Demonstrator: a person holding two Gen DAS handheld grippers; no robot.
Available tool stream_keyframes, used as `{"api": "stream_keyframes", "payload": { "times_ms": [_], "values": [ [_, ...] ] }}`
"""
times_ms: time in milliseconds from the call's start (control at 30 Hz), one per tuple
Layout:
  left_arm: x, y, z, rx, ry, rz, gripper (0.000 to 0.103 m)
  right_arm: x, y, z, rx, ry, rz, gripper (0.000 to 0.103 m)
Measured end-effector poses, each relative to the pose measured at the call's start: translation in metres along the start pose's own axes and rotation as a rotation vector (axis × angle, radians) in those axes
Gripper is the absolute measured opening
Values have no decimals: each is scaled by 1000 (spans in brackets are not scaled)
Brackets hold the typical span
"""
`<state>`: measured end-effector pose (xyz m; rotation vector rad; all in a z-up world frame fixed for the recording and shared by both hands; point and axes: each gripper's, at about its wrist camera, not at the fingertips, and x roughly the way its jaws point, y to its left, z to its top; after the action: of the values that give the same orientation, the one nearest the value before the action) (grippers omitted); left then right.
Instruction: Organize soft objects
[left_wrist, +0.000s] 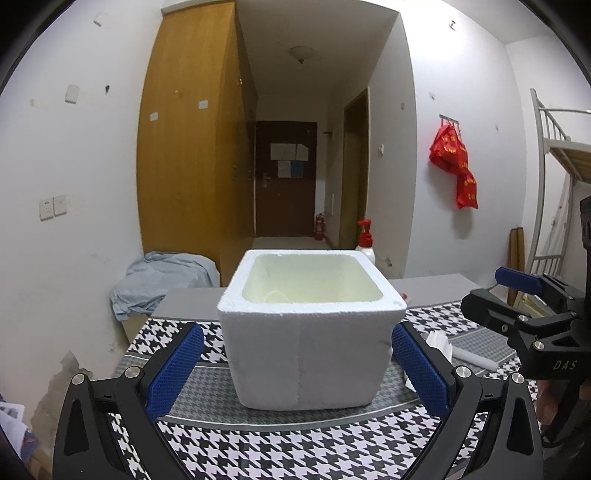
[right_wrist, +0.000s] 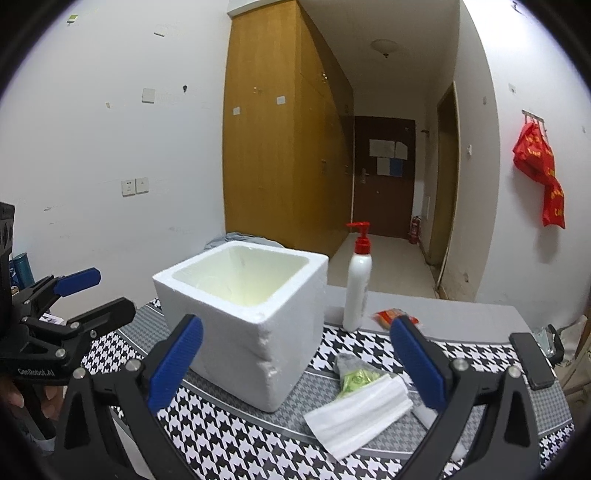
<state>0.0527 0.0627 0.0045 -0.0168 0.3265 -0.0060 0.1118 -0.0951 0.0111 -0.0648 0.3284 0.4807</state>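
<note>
Left gripper (left_wrist: 297, 363) wide open, empty, straddling foam box (left_wrist: 306, 332) at 12 o'clock; right gripper (right_wrist: 295, 363) wide open, empty; folded white cloth (right_wrist: 358, 415) at 5 o'clock of box on surface (right_wrist: 236, 443).

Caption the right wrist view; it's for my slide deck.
Open right gripper faces a white foam box, with a folded white cloth and pump bottle on the houndstooth table.

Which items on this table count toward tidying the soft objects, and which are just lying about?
Part of the job:
- square white foam box, open-topped
- folded white cloth
- grey sock
- small green packet
- open left gripper
- open right gripper

Lying about:
- white pump bottle with red top
- red snack wrapper
- red bags on the wall hook
</note>
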Motion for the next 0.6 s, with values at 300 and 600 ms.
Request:
{"api": "stream_keyframes", "payload": {
  "times_ms": [300,600],
  "values": [
    [5,-11,-11,2,12,-21,102,-6,-12,-18,19,28,-34,103],
    [9,-36,-17,40,28,-79,102,-20,-31,-30,57,34,-71,103]
  ]
}}
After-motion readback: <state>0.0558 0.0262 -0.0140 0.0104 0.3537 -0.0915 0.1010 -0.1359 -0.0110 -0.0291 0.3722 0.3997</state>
